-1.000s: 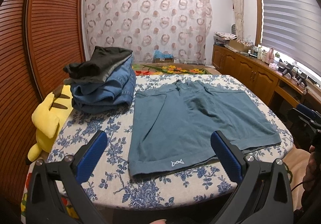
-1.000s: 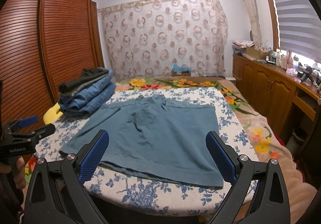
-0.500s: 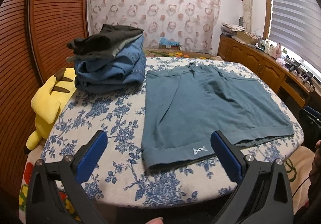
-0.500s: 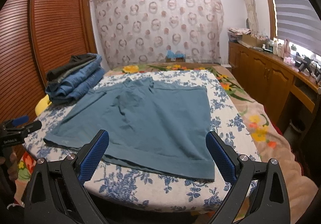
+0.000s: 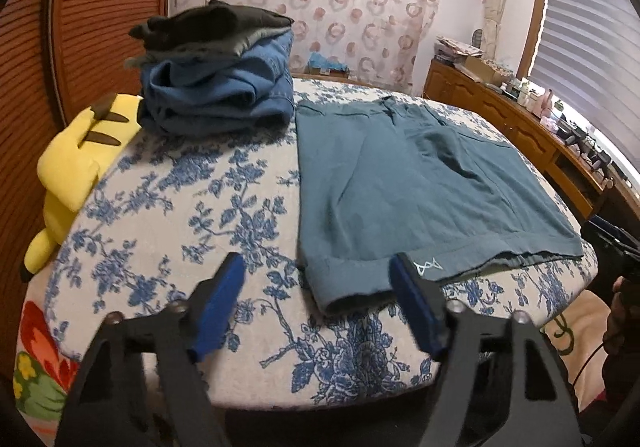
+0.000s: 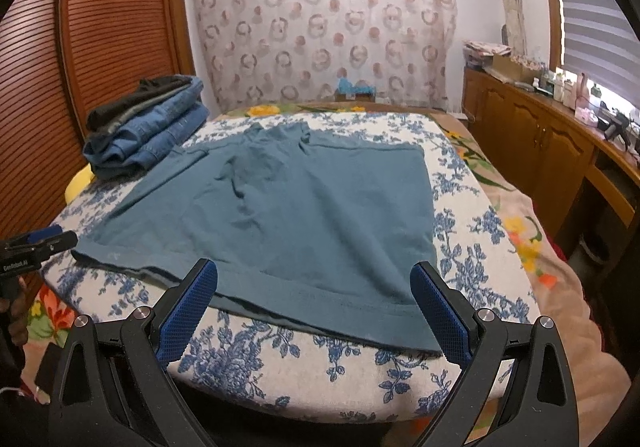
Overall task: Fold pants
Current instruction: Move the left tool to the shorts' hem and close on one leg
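No fold is made yet: the teal pants (image 6: 288,215) lie spread flat on the bed (image 6: 460,191), hems toward me. My left gripper (image 5: 318,287) and right gripper (image 6: 314,293) both hang spread and empty at the near hems. Every fold remains. The waistband's far edge is hard to make out.

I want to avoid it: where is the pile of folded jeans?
In both views the folded jeans lie far left on the bed, beside the teal pants.

both wrist views low at bed (image 5: 168,207) foot, facing curtain; share pants (image 6: 304,215).
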The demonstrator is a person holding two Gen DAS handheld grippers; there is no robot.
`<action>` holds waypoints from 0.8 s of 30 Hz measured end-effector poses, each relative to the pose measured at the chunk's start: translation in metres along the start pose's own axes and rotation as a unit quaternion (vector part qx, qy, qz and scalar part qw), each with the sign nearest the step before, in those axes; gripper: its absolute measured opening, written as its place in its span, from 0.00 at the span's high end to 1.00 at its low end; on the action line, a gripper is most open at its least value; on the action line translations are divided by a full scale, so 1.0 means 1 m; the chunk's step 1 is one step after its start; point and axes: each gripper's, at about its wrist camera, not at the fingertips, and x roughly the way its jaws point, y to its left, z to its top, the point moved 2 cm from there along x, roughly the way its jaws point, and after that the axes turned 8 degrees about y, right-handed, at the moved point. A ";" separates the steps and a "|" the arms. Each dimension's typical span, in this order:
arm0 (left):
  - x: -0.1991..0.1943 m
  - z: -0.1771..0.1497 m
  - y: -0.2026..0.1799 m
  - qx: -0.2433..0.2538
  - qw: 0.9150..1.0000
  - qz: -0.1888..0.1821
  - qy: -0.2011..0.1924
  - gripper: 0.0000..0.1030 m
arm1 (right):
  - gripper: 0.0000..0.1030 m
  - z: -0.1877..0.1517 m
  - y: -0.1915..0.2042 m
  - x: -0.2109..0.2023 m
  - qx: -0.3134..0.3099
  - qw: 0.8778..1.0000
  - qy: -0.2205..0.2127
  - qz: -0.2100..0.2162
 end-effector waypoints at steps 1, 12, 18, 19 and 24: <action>0.002 -0.001 0.000 0.000 1.000 -0.005 0.001 0.36 | 0.04 0.000 -0.001 0.001 0.001 1.000 0.002 -0.001; 0.018 -0.006 -0.005 0.015 1.000 0.013 0.011 0.50 | 0.04 -0.006 -0.009 0.006 0.011 1.000 0.011 -0.001; 0.015 -0.004 -0.013 0.029 1.000 -0.006 0.011 0.89 | 0.04 -0.009 -0.012 0.008 0.014 1.000 0.012 -0.003; 0.012 -0.002 -0.015 0.030 0.999 -0.018 0.009 0.93 | 0.04 -0.009 -0.013 0.008 0.016 1.000 0.013 -0.004; -0.003 0.010 -0.030 0.037 0.997 -0.069 -0.006 0.95 | 0.04 -0.011 -0.018 0.009 0.022 1.000 0.013 -0.005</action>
